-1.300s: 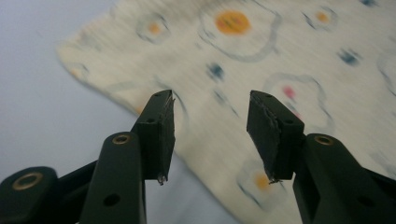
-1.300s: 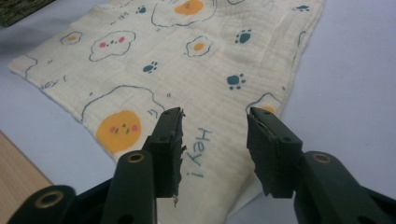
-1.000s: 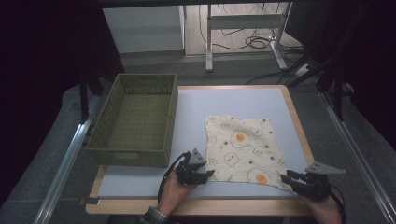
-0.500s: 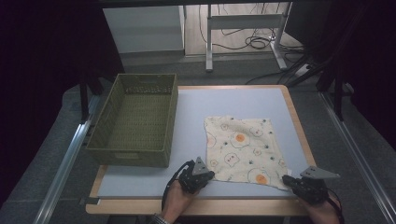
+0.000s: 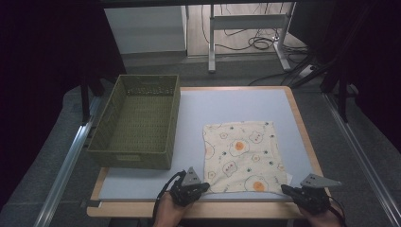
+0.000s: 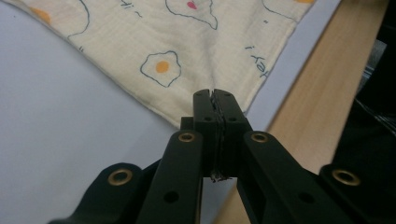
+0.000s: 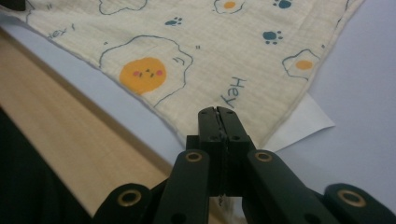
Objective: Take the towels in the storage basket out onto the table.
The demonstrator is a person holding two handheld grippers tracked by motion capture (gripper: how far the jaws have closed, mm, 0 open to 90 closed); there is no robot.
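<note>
Cloth (image 5: 243, 157) with fried-egg prints lies flat on the table (image 5: 236, 104), right of the green basket (image 5: 135, 123). My left gripper (image 6: 214, 100) is clenched on its near left corner, and my right gripper (image 7: 218, 116) is clenched on its near right corner, at the table's front edge.

I have both grippers low at the near edge of the table, my hands under them. The left gripper (image 5: 204, 186) points right and forward, jaws pressed flat together on the cloth's (image 5: 243, 156) near left corner. The right gripper (image 5: 286, 189) points left, pinched tight on the near right corner.
</note>
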